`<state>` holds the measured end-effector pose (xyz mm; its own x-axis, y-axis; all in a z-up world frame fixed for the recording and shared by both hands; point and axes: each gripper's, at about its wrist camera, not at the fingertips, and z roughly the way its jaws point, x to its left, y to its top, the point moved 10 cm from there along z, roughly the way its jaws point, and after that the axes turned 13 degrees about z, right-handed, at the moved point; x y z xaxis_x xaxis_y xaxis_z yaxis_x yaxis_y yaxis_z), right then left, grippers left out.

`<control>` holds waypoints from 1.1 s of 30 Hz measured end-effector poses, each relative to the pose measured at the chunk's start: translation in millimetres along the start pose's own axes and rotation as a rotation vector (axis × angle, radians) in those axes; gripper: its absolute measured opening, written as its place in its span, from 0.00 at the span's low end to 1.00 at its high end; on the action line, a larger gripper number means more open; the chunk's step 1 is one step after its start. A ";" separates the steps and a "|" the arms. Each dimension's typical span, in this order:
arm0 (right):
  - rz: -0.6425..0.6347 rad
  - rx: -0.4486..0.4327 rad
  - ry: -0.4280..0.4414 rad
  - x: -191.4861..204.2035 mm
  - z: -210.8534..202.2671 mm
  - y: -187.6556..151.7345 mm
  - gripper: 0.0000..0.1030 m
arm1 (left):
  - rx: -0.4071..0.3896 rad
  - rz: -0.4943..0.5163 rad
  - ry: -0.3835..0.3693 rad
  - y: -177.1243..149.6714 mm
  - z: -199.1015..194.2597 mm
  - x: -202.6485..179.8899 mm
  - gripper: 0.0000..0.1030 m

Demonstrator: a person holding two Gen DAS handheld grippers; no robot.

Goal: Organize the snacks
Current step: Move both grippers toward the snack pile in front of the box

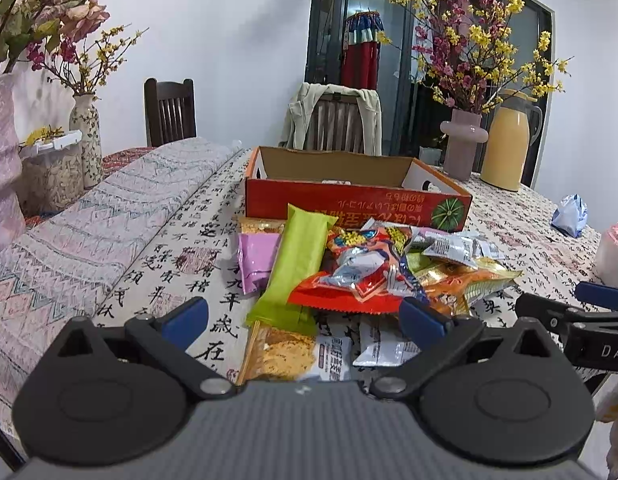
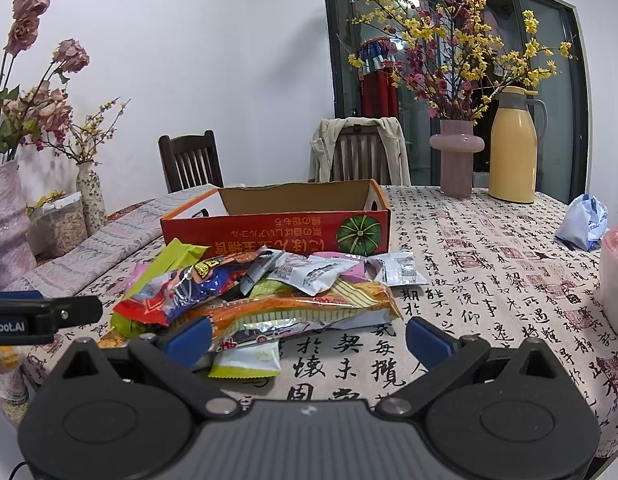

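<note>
Left gripper [image 1: 305,318] low and level, jaws spread wide; right gripper [image 2: 309,338] likewise, just alongside.

Our left gripper [image 1: 305,320] is matte black: two round, disc-like housings with triangular cut-outs, joined by silver pivot pins to black linkage bars, with a ribbed grey body between them. Blue pads tip its fingers [image 1: 185,318]. Our right gripper [image 2: 309,338] is built alike, with the same blue-tipped fingers [image 2: 427,340], silver pins and grey ribbed centre. White lettering, partly cut off, marks each tool's side where it enters the other camera's view.
</note>
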<state>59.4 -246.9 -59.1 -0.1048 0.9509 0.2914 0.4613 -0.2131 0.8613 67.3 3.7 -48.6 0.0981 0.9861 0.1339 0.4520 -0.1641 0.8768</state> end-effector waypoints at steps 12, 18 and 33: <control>0.009 0.021 -0.009 0.7 1.1 -5.2 1.00 | 0.092 -0.005 0.043 -21.0 17.1 14.7 1.00; 0.010 0.038 -0.017 -1.4 4.8 -8.4 1.00 | 0.150 0.016 0.048 -29.9 34.4 18.8 1.00; 0.027 0.071 -0.030 -7.9 14.0 -18.0 1.00 | 0.221 0.039 0.022 -40.9 65.6 2.9 1.00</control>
<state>64.2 -247.4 -82.7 -0.0658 0.9515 0.3004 0.5249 -0.2231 0.8214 107.3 11.5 -114.4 0.1009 0.9789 0.1775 0.6320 -0.2008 0.7485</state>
